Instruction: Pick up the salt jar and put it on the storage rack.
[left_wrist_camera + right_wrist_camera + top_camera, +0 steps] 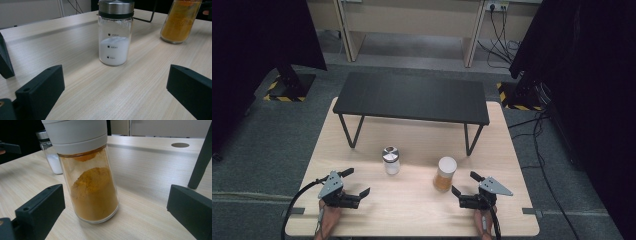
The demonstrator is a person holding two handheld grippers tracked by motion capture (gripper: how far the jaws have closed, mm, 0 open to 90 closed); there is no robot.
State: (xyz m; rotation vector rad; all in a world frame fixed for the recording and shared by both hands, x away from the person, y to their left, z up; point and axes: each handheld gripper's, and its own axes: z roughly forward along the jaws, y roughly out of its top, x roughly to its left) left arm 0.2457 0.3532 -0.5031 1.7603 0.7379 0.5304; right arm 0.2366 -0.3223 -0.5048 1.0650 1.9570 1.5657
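Pale wood tabletop [412, 210], two jars upright near the middle, well apart from each other. Salt jar [391, 160] – clear glass, steel lid, white powder roughly half full – left of centre. Spice jar [445, 174] – white cap, orange-yellow powder – right of centre. Left gripper [355, 183] at the near left edge, fingers [40, 91] spread wide, nothing between them; salt jar [115, 32] straight ahead, apart from both fingers. Right gripper [466, 183] at the near right edge, fingers [41, 211] wide open too, holding nothing; spice jar [88, 177] just ahead, closer to one finger, not touching. Black bench [412, 97] behind both jars.
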